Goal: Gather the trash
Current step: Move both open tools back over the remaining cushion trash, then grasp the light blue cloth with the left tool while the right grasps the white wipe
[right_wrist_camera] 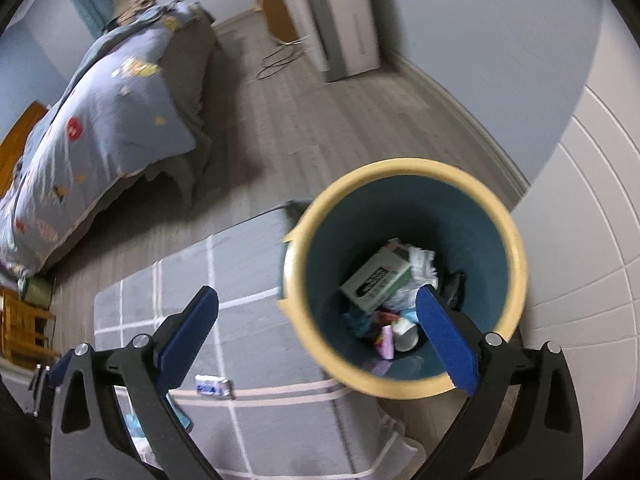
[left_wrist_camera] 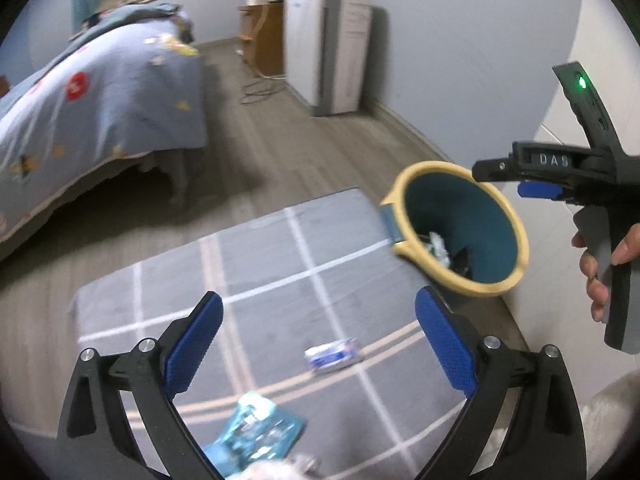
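my left claw (left_wrist_camera: 318,344) stands wide apart with nothing between its blue pads, pointing down at the grey rug with pale grid lines (left_wrist_camera: 260,276). nearest to it, a crumpled teal plastic wrapper (left_wrist_camera: 256,436) lies on the rug at the lower edge of my view, and a little further on a small blue and white packet (left_wrist_camera: 332,354) lies flat on the same rug. my right claw (right_wrist_camera: 316,336) is spread just as wide and also empty, hanging over the round teal bin with a yellow rim (right_wrist_camera: 404,386), which stands at the rug's corner, beside the white panelled wall (right_wrist_camera: 580,240). inside the bin lie a grey-green carton (right_wrist_camera: 376,278), white crumpled paper (right_wrist_camera: 422,264), a white cup (right_wrist_camera: 406,334) and some pink bits. beyond the rug, over grey wood floor (left_wrist_camera: 288,140), stands a bed with a light blue patterned quilt (left_wrist_camera: 100,92), and furthest off a white cabinet (left_wrist_camera: 332,48) against the wall.
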A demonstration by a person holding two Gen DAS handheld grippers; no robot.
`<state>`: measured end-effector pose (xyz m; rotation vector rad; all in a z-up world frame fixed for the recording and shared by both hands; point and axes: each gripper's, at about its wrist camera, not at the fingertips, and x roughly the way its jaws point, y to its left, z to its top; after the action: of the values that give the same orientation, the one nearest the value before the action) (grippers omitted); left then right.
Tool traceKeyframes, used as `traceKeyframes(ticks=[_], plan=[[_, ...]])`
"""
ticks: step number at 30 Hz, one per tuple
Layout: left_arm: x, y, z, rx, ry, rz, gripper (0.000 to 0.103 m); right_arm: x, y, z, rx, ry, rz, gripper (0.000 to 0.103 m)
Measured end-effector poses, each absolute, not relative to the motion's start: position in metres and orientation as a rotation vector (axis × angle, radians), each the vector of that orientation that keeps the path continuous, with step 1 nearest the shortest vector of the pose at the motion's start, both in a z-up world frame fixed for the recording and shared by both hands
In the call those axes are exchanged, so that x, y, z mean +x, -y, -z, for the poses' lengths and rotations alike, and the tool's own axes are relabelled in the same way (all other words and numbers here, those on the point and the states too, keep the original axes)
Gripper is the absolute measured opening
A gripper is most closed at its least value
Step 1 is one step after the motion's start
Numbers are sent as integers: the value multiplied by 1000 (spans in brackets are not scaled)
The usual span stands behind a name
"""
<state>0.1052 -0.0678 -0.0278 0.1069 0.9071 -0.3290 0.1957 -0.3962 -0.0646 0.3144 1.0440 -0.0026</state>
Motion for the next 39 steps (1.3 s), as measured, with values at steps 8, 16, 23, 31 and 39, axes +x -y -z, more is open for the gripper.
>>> traceKeyframes(ticks=[8, 16, 23, 31, 39], plan=[[69, -10, 28, -6, -933, 184, 96, 186, 330, 68, 195, -1079, -94, 97], [43, -56, 64, -75, -1033, 82, 96, 159, 273, 92, 167, -1160, -155, 97], [40, -66, 93, -15, -1118, 67, 95, 129, 236, 120, 87, -1228, -168, 97], [42, -90, 110, -6, -1185, 13, 94, 92, 193, 148, -72, -1289, -342, 73], [41, -114, 119, -55, -1235, -71, 94, 62, 126, 171, -224, -1311, -592, 63]])
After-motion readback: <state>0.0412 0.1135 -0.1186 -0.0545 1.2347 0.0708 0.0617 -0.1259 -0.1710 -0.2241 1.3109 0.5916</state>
